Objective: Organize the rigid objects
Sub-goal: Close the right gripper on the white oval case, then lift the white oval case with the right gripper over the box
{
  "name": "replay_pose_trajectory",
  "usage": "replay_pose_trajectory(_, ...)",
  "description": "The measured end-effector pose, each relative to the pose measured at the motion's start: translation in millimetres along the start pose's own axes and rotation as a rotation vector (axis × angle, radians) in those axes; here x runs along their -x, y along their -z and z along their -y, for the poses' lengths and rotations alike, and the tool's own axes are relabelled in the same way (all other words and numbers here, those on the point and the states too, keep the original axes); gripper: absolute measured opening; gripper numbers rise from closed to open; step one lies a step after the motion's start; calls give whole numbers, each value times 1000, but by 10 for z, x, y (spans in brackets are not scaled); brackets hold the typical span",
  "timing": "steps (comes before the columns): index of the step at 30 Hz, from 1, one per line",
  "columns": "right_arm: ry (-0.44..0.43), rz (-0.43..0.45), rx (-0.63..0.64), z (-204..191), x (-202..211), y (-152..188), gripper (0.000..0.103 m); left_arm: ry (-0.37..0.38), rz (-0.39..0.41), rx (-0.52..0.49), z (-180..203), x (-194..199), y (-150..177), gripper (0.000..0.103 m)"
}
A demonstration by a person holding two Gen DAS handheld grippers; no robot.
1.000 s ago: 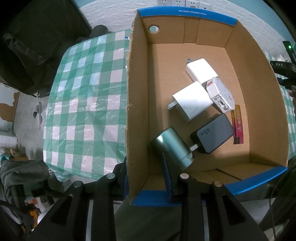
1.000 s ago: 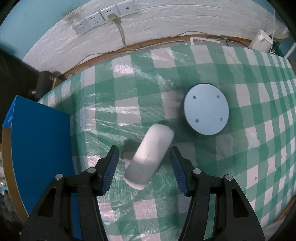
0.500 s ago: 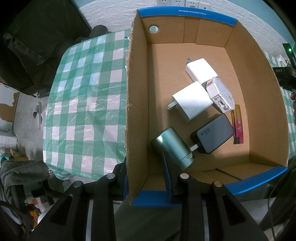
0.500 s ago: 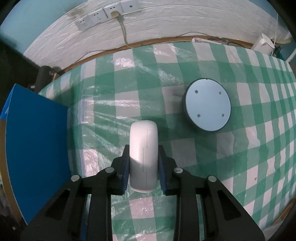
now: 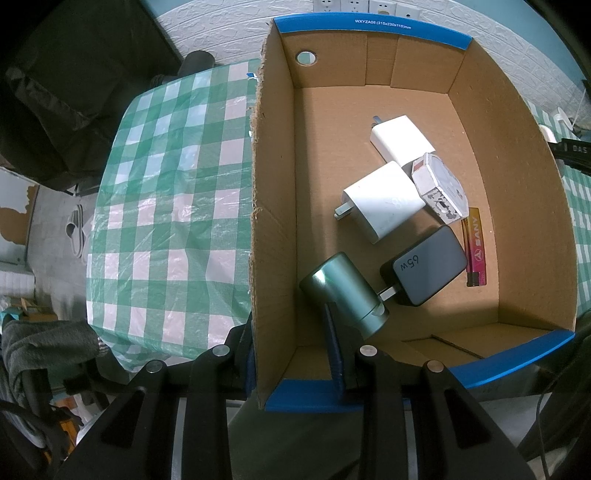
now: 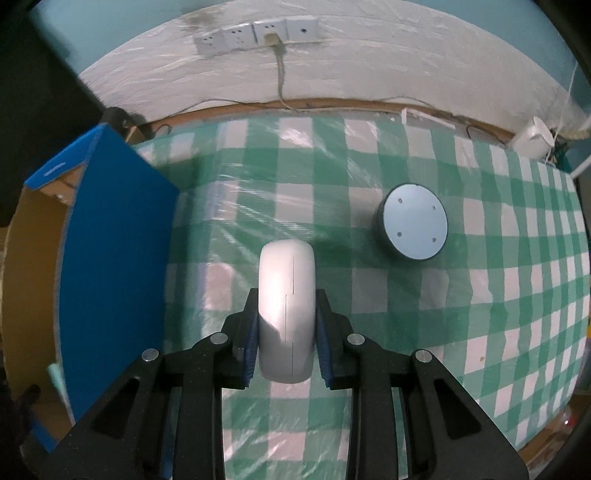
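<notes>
White mouse point(image 6: 286, 310), loose betw. open pads a sec. ago, is now clamped by right gripper point(image 6: 286, 354) mid-frame & lifted off checked cloth point(image 6: 406, 314); box point(image 5: 273, 229) wall is pinched by left gripper point(image 5: 295, 354), so boxing is likely next.

**Two wrist fisheyes, both aimed steeply down**

Left wrist: mounted behind the left gripper point(image 5: 291, 354), looking almost straight down along the fingers into the box point(image 5: 275, 206) from close above. Box wall between the fingers; box fills the middle and right of frame, cloth point(image 5: 166, 206) to the left, floor beyond at the far left edge.

Right wrist: mounted behind the right gripper point(image 6: 286, 343), tilted down and forward, near the cloth point(image 6: 406, 314). Faces the wall with the sockets point(image 6: 255, 35) at top of frame. Disc point(image 6: 413, 227) ahead and to the right.

Shared: the box, seen from outside as a blue side point(image 6: 110, 266) at the left edge of the right view, plus the same checked cloth and the sockets.
</notes>
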State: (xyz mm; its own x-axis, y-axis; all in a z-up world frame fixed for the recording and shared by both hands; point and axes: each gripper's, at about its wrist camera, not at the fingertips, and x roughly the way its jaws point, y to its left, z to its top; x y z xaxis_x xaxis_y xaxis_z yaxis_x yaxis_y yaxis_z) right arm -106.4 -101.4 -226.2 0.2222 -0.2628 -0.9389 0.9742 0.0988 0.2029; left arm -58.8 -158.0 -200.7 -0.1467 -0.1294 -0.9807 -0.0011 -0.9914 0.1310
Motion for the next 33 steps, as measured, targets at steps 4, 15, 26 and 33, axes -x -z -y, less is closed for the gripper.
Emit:
replay_pose_trajectory(4,-12,31,37,-157,177,19,26,-1,0,-2,2,-3,-5,30)
replay_pose_trajectory(15,-54,109,134,-580,642,25,26,0,1,-4,18,1,-21,30)
replay_pose_trajectory(26,-88,126,243,-1034,823,192,26,1,2,-5,26,0,-25,30)
replay_pose_trajectory(33,-106,116,320,-1328,790,280,26,2,3,-8,29,-4,-18,30)
